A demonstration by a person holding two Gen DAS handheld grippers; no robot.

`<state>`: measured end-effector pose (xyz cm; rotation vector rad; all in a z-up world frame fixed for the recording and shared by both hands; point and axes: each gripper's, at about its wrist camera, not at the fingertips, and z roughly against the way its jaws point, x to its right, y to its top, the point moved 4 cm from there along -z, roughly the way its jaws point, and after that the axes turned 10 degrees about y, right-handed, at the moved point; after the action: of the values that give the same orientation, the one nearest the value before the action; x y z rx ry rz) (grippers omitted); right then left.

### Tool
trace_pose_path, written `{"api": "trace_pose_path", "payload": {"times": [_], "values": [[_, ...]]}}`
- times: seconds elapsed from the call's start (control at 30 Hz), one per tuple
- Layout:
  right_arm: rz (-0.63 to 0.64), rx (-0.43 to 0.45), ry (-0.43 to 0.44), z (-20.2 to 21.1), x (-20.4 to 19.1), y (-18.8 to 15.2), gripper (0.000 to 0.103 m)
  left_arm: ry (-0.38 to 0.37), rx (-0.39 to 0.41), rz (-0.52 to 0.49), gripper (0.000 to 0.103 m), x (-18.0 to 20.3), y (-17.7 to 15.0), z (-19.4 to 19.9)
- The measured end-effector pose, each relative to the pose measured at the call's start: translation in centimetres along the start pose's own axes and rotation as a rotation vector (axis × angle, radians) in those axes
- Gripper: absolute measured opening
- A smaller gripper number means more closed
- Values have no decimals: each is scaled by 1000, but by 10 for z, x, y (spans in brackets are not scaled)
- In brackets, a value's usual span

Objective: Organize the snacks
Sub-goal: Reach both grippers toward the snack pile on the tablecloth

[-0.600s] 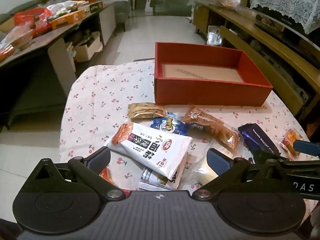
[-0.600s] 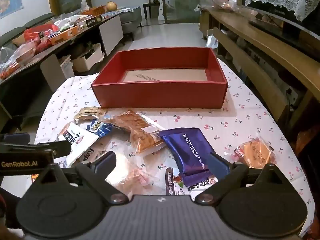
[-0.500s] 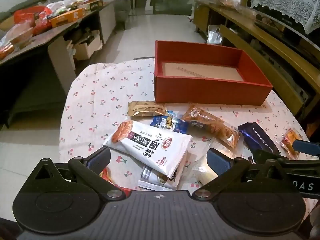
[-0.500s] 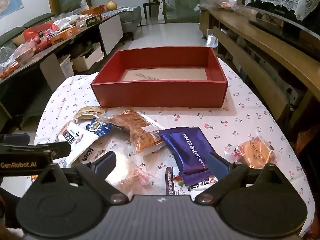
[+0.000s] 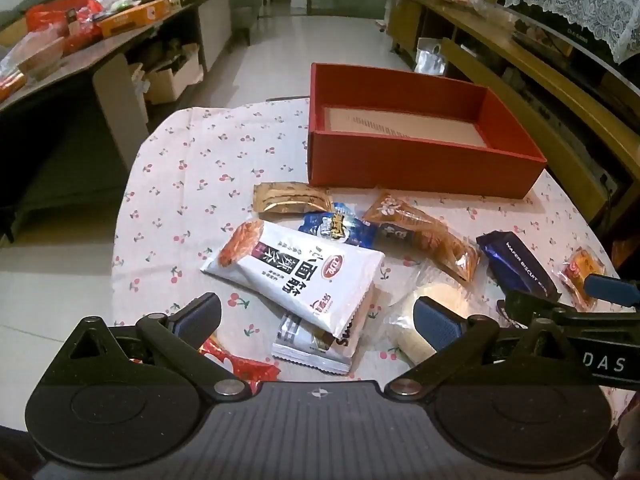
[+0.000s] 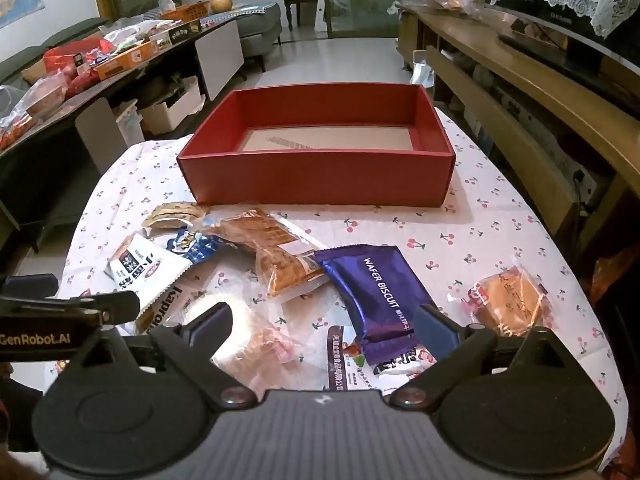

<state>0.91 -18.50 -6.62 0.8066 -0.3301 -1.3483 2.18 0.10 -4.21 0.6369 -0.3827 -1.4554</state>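
Left wrist view: has anything changed in the last half second?

— Only a little. The snack pile and the red box (image 5: 420,160) sit slightly higher in that picture than they did, so I judge the left gripper (image 5: 318,316) has tipped a touch further down toward the table. The snacks themselves lie where they lay.

— And its claw?

— Released, spread wide, nothing between the pads. The white packet (image 5: 296,272) lies on the cherry-print tablecloth (image 5: 192,168) just ahead of it, on top of another wrapper, and a pale bun in clear wrap (image 5: 432,300) sits beside the right-hand pad, not gripped.

— The right wrist view?

— Almost the same as before. The right gripper (image 6: 324,322) is also released and empty. The purple wafer biscuit packet (image 6: 376,284) lies between its fingers on the cloth, overlapping a printed wrapper, and an orange pastry packet (image 6: 508,296) lies apart to its right.

— So what does it mean for the task?

— Nothing is organised yet. The box stands empty at the far side of the table, and every snack is loose in front of it. To my eye both hands are only lining up a first pick: the white packet for the left, the wafer packet for the right
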Motion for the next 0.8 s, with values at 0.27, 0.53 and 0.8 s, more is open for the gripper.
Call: {"api": "trace_pose_path", "payload": {"times": [0.27, 0.53, 0.8], "values": [[-3, -3, -1, 1, 0, 0, 103, 3, -11, -5, 103, 0, -1, -3], [-2, -5, -1, 1, 0, 0, 103, 7, -11, -9, 103, 1, -3, -3], [-7, -15, -1, -1, 0, -1, 103, 14, -13, -15, 103, 1, -4, -4]]}}
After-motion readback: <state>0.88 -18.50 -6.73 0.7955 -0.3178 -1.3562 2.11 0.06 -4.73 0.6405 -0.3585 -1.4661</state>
